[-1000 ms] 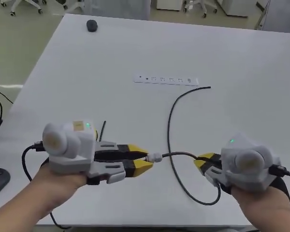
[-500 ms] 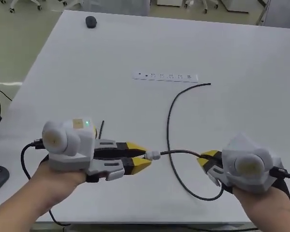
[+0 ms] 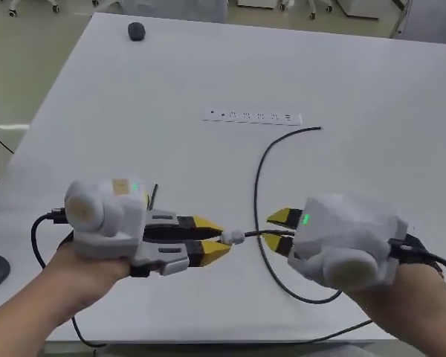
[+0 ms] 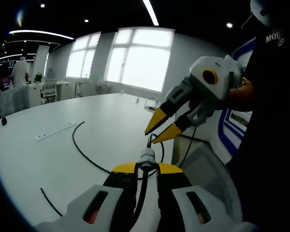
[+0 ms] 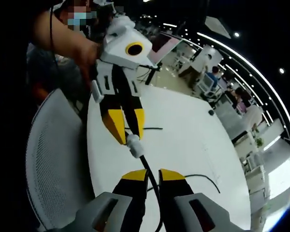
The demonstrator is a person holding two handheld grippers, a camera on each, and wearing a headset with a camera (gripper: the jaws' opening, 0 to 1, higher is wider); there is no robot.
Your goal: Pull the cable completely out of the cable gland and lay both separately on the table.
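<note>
While the left gripper point(image 3: 223, 239) clamps the cable gland point(image 3: 236, 238) just above the table point(image 3: 134, 111), the right gripper point(image 3: 270, 232) straddles the cable point(image 3: 256, 178) with jaws parted, so closing and pulling apart seems next.

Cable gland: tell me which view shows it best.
Left gripper view: the cable gland sits close, centred at the left gripper tips. Right gripper view shows it smaller; head view, tiny.
</note>
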